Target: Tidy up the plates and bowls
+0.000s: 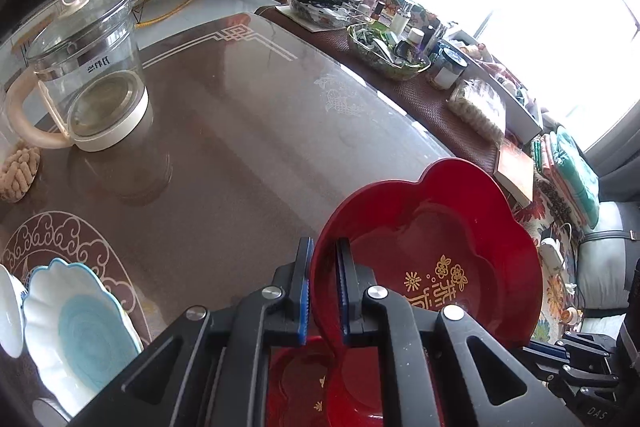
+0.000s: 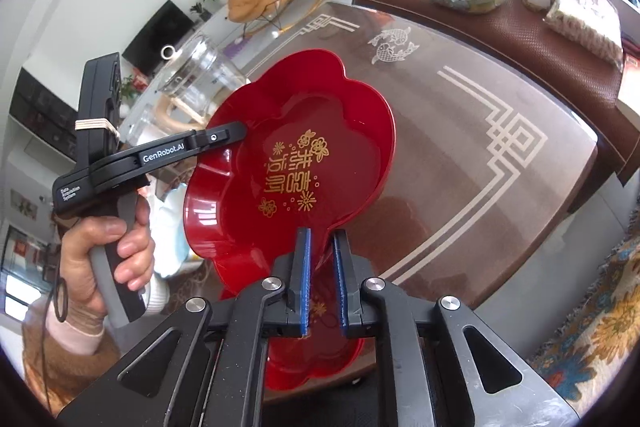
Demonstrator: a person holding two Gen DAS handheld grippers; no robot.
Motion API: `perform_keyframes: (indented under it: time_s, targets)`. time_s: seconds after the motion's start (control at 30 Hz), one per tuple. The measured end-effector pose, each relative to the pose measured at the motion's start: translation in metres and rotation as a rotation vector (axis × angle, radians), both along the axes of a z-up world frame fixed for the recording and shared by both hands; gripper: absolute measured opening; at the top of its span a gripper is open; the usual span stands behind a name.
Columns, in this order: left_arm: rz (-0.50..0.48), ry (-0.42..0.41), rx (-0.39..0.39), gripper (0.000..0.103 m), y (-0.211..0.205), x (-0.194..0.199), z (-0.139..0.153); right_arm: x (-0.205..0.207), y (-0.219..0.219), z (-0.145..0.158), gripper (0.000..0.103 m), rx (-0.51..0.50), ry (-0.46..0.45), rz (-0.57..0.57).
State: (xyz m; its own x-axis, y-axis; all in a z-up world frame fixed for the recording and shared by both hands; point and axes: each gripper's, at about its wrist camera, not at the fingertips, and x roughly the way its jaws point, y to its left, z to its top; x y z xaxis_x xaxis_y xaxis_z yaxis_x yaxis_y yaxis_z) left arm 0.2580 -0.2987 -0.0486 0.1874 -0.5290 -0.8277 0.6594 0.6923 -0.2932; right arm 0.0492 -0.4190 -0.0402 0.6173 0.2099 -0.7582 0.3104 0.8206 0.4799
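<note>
— While both grippers pinch its rim, where is the red plate [image 2: 296, 163]?

— It is in the air, tilted, above a second red plate [image 2: 316, 359] on the table [image 2: 460, 155]. The left gripper [image 1: 324, 291] is closed on one edge, the right gripper [image 2: 322, 279] on the other.

— Which step is this?

— Carrying, I think. Next it needs a level lowering onto a stack.

— And the count?

— Two red plates, one blue and white plate [image 1: 76, 331], one white dish [image 1: 8, 311] only partly visible, one glass kettle [image 1: 86, 75].

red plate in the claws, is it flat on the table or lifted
Lifted and tilted. Both claws, left and right, pinch opposite rims of the red plate, and a second red plate shows beneath it.
</note>
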Motion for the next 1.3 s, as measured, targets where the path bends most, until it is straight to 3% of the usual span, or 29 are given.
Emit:
perform_keyframes:
  time_s: [0.33,0.63,0.8,0.93,1.03,1.07,1.1,1.23,1.3]
  targets:
    - [-0.056,0.000,0.052,0.014,0.035,-0.039,-0.048,-0.049,0.066,-0.042,0.015,0.057,0.025,-0.092]
    - [-0.142,-0.162,0.168,0.023,0.018,-0.060,-0.064,-0.056,0.089,-0.074,0.015,0.096,0.049,-0.167]
    - [-0.168,-0.296,0.266,0.026,0.013,-0.071,-0.070,-0.055,0.098,-0.078,0.014,0.077,0.056,-0.187]
    - [-0.168,-0.318,0.277,0.027,0.012,-0.070,-0.070,-0.049,0.098,-0.079,0.015,0.075,0.072,-0.197]
    - [-0.126,-0.315,0.249,0.034,0.018,-0.065,-0.061,-0.047,0.099,-0.083,0.025,0.081,0.099,-0.180]
    - [-0.106,-0.315,0.237,0.037,0.021,-0.062,-0.056,-0.049,0.100,-0.083,0.038,0.077,0.096,-0.180]
    - [-0.084,-0.319,0.222,0.044,0.025,-0.060,-0.050,-0.051,0.100,-0.079,0.044,0.063,0.083,-0.189]
    - [-0.004,-0.349,0.138,0.062,0.049,-0.064,-0.018,-0.074,0.104,-0.051,0.053,-0.073,-0.050,-0.247]
    - [0.030,-0.384,0.084,0.075,0.066,-0.077,0.000,-0.089,0.105,-0.035,0.063,-0.175,-0.119,-0.308]
